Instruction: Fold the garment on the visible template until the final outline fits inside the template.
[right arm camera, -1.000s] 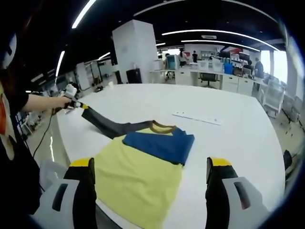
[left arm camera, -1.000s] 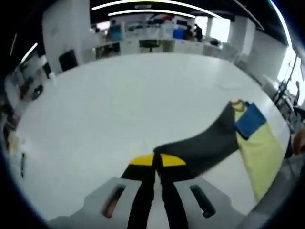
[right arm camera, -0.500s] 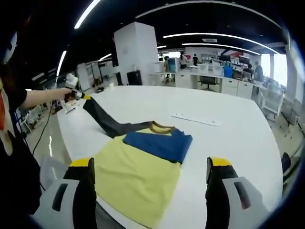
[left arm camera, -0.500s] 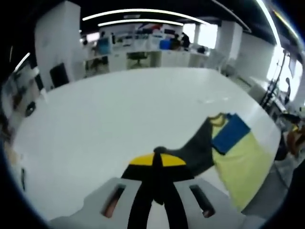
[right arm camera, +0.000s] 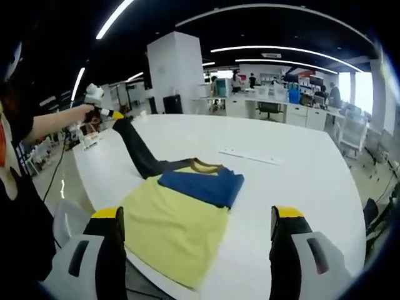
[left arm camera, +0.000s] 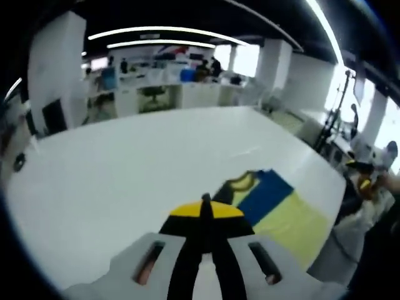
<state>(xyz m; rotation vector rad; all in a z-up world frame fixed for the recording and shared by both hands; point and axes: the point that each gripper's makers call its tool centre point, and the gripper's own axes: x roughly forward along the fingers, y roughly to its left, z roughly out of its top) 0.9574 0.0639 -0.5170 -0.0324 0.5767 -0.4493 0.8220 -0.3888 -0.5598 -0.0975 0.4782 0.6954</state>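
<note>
Left gripper (left arm camera: 206, 215): jaws pinched together on the dark sleeve (right arm camera: 140, 153), lifting it off the white table (left arm camera: 125, 162). Right gripper (right arm camera: 197, 240): jaws wide apart, nothing between them.

Garment (right arm camera: 178, 219) (a shirt) lies flat near the table's edge at 6 o'clock in the right gripper view: pale yellow body, blue sleeve (right arm camera: 200, 185) folded across the chest, brown-yellow collar (right arm camera: 203, 165).

Right gripper view also gives the person's hand (right arm camera: 78, 114) at 10 o'clock holding the left gripper, sleeve stretched taut from it. Left gripper view hides that sleeve behind its jaws; the shirt sits at 4 o'clock.

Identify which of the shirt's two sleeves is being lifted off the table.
The dark grey sleeve, pinched by the left gripper and stretched upward; the blue sleeve lies folded flat across the yellow body.
</note>
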